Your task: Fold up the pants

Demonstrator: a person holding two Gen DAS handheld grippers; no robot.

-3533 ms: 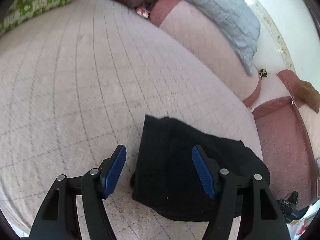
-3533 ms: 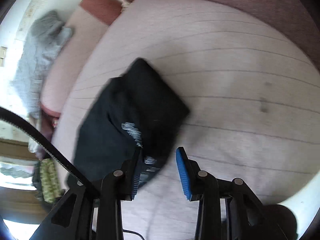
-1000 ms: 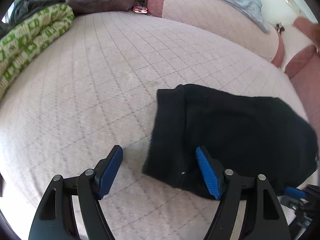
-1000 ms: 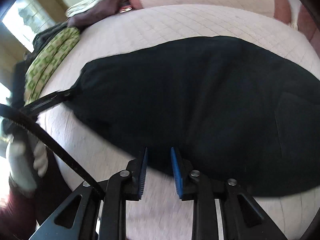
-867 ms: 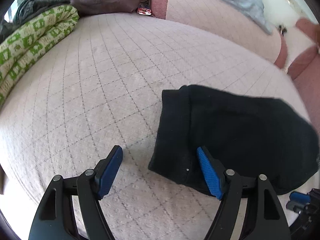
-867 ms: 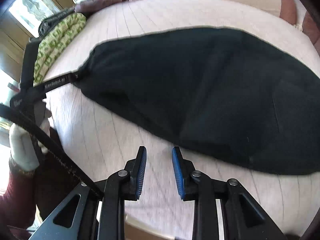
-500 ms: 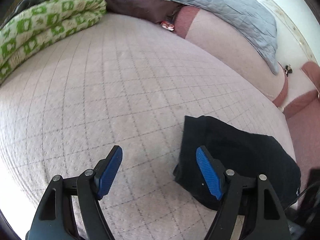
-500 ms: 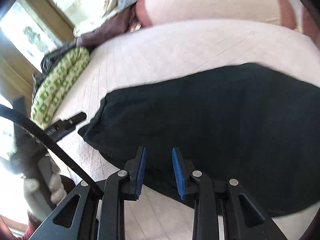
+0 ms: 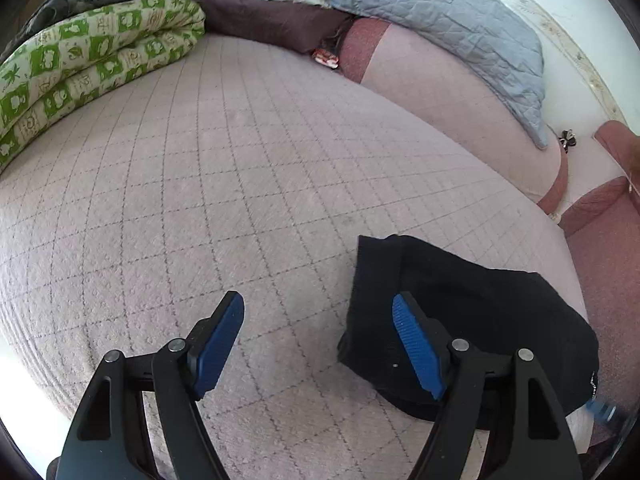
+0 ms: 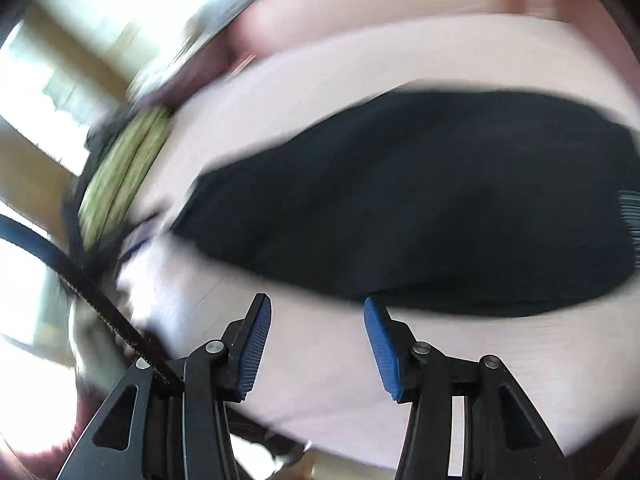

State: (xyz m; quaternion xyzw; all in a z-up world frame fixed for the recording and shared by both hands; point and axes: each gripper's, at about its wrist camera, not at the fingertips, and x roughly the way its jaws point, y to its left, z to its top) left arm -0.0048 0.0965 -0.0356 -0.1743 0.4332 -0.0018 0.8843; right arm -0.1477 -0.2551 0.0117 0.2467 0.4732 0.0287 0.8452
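Judging the fold about done, I see the black pants lying as a compact bundle on the quilted bed at 4 o'clock of my wide, empty left gripper, while my right gripper, jaws just opened with nothing between them, hangs at their 6 o'clock edge.

The left gripper has matte black angular fingers with triangular cut-outs, silver round pivot screws and ribbed blue pads. The right gripper is built alike; a ribbed black cable crosses its view's lower left.
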